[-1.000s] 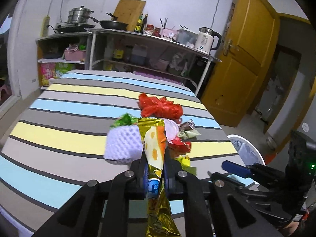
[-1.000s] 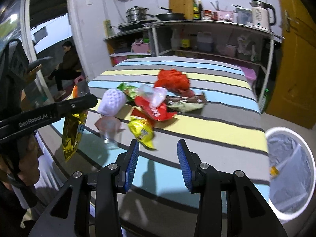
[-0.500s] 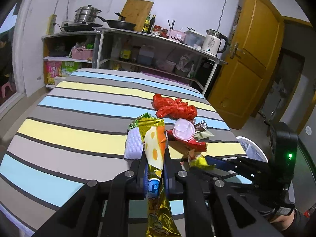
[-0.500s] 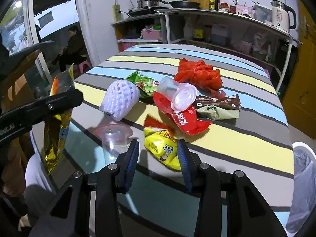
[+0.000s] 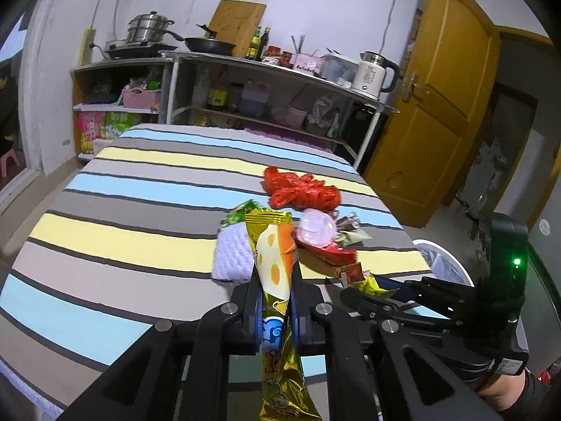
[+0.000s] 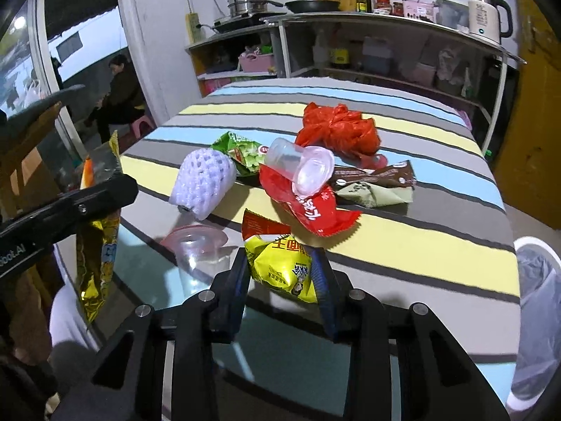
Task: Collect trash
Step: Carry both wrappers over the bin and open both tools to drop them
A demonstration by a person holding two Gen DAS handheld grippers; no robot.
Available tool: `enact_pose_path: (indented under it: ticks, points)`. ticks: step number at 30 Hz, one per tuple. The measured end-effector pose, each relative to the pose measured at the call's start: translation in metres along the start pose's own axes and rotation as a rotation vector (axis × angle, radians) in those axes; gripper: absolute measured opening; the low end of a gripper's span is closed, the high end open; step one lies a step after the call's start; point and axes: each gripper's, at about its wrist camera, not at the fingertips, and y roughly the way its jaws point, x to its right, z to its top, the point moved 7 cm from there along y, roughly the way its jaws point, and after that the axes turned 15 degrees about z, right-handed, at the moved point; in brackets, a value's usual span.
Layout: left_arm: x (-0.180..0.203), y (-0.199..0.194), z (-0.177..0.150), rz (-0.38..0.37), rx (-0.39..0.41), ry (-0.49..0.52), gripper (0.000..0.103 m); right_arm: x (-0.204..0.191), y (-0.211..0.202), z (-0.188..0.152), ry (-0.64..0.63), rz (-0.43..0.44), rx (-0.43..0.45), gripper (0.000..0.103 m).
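Observation:
My left gripper [image 5: 275, 291] is shut on a long gold snack wrapper [image 5: 273, 263], held above the near edge of the striped table [image 5: 140, 217]; the wrapper also shows in the right wrist view [image 6: 100, 245]. My right gripper [image 6: 280, 273] is open, with its fingers on either side of a yellow snack bag [image 6: 280, 270] that lies on the table. Beyond lie a clear plastic cup [image 6: 196, 249], a white foam net [image 6: 203, 182], a red wrapper [image 6: 308, 207], another clear cup [image 6: 301, 168], a red plastic bag [image 6: 336, 129], and green and brown wrappers.
A white trash bin with a liner [image 6: 536, 319] stands on the floor at the table's right; it also shows in the left wrist view [image 5: 441, 263]. A shelf unit with pots and a kettle [image 5: 245, 80] stands behind the table. A yellow door [image 5: 438, 105] is at the right.
My right gripper has moved forward over the table until its fingers straddle the yellow snack bag. My left gripper still holds the gold wrapper, shifted slightly.

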Motion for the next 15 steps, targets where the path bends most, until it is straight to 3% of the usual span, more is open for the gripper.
enact_pose_path:
  ticks: [15]
  points:
    - [0.075,-0.024,0.000,-0.084,0.031,0.117,0.012,0.016,-0.090,-0.019,0.061,-0.077,0.128,0.036]
